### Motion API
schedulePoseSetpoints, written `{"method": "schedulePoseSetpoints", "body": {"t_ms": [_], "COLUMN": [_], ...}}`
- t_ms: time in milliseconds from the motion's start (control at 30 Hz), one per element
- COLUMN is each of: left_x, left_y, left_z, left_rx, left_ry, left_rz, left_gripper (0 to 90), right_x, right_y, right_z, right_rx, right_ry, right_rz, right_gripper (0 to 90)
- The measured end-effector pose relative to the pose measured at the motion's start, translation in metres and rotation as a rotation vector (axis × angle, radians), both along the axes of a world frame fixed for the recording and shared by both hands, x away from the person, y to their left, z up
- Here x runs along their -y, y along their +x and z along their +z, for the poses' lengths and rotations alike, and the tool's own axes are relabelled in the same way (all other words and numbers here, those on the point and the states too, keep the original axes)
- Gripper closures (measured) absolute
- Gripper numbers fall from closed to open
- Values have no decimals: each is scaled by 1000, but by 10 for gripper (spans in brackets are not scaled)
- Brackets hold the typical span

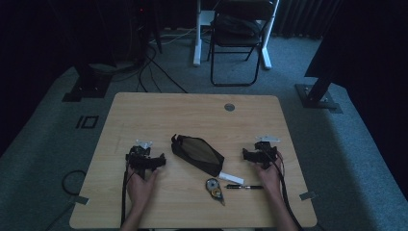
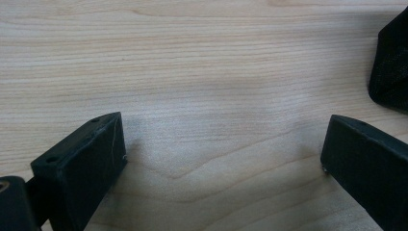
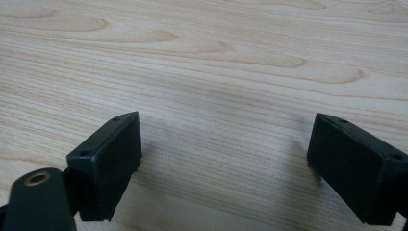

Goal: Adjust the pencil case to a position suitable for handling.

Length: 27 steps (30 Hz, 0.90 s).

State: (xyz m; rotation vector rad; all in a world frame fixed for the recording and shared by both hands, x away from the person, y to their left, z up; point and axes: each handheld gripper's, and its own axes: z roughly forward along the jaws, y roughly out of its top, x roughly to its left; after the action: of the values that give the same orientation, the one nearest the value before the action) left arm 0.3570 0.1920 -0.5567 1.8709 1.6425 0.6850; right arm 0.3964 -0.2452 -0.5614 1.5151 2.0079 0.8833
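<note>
While both of your hands rest on the counter (image 1: 144, 103), the layout from left to right reads as follows:

- Your left tongs (image 1: 144, 144) sit on the left part of the counter, gripped from behind by your left hand (image 1: 141, 185). In the left gripper view the left tongs (image 2: 221, 159) stand released, jaws wide apart over bare wood, nothing between them.
- A black pencil case (image 1: 197, 154) lies near the middle, set diagonally, its near end toward the right. One dark corner of the case (image 2: 392, 72) enters the left gripper view at the right edge, apart from the jaws.
- A round tape dispenser (image 1: 214, 188) lies on the near side of the case, close to its right end.
- A small white eraser (image 1: 231, 177) lies just beside that same end of the case.
- A black pen (image 1: 244, 186) lies flat just in front of the eraser, running left to right.
- Your right tongs (image 1: 263, 144) sit on the right part of the counter, held by your right hand (image 1: 269, 174). In the right gripper view the right tongs (image 3: 223, 154) are likewise released, jaws wide over bare wood.
</note>
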Motion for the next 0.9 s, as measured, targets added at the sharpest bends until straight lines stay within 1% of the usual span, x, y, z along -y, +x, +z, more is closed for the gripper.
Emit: {"method": "schedulePoseSetpoints", "body": {"t_ms": [133,267,633,900], "left_x": [0,1,3,3], "left_y": [0,0,-1,-1], "left_z": [0,0,0,0], "left_rx": [0,-1,0,0], "left_ry": [0,1,1,2], "left_rz": [0,4,4,-2], "left_gripper": [22,22,22,22], "right_x": [0,0,1,2], "right_y": [0,1,3,4], "right_z": [0,0,0,0], "right_rx": [0,3,3,4], "right_ry": [0,3,1,2], "right_rz": [0,-4,0,13], "right_gripper": [117,137,136,137]}}
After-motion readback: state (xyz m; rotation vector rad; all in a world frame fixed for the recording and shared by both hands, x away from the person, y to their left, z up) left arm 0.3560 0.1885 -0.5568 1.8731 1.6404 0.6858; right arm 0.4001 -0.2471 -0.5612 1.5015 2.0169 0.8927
